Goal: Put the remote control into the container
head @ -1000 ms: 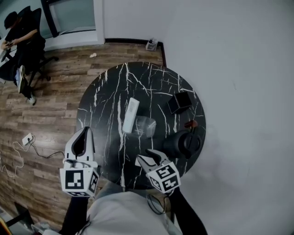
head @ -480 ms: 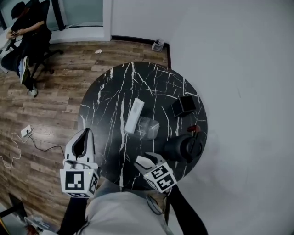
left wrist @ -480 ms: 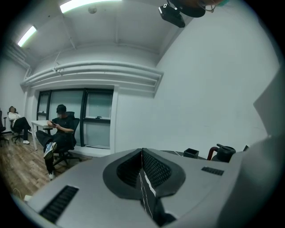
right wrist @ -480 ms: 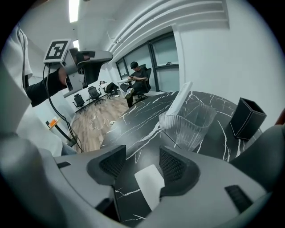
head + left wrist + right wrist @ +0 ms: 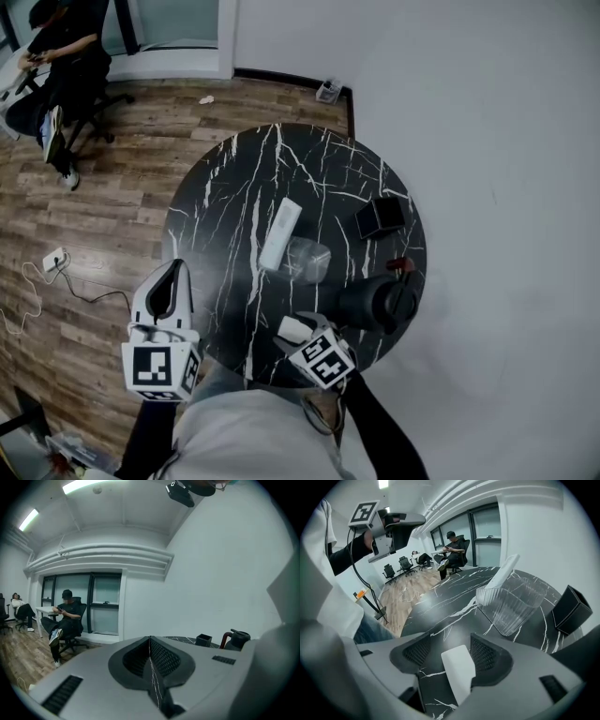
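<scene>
A long white remote control [image 5: 279, 233] lies on the black marble table [image 5: 225, 197], against the left side of a clear ribbed container [image 5: 307, 260]. The right gripper view shows the container [image 5: 513, 603] with the remote [image 5: 501, 573] along its far left corner. My right gripper [image 5: 298, 330] hovers at the table's near edge with its jaws opening. A small flat white piece [image 5: 458, 670] sits between them, close to the right pad and apart from the left one. My left gripper [image 5: 171, 277] is shut and empty, held off the table's left side.
A black kettle [image 5: 375, 302] stands right of my right gripper, with a small red thing [image 5: 401, 264] behind it. An open black box [image 5: 380, 217] sits at the table's right. A white wall runs along the right. A person sits on a chair [image 5: 56, 56] far left.
My right gripper's jaws have spread wider and the white piece now shows between them. The left gripper has stayed where it was. The head view has shifted slightly.
</scene>
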The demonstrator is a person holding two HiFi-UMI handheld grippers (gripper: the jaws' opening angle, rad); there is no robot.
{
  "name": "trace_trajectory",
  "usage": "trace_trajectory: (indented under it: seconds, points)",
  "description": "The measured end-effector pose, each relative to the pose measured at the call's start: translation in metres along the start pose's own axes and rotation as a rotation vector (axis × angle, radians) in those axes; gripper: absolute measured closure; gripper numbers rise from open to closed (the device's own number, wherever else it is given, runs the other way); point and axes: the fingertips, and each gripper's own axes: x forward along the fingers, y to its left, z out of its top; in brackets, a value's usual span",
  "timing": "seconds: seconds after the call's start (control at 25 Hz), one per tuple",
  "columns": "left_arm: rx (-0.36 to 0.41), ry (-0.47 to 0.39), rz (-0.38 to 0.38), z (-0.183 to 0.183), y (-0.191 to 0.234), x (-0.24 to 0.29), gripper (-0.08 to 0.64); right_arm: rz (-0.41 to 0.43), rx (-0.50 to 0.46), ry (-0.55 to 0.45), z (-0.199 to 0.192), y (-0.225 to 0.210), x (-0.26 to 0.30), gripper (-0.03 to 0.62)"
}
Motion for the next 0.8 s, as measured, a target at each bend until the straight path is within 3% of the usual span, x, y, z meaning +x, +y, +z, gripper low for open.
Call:
trace_trajectory:
  seconds: [0.4, 0.8]
  points:
    - [-0.005, 0.013, 0.022, -0.005, 0.005, -0.004, 0.551, 0.020, -0.091, 0.111, -0.018, 0.000, 0.019, 0.333]
    - [-0.010, 0.023, 0.049, -0.011, 0.013, -0.009, 0.551, 0.025, -0.242, 0.238, -0.043, -0.003, 0.035, 0.319]
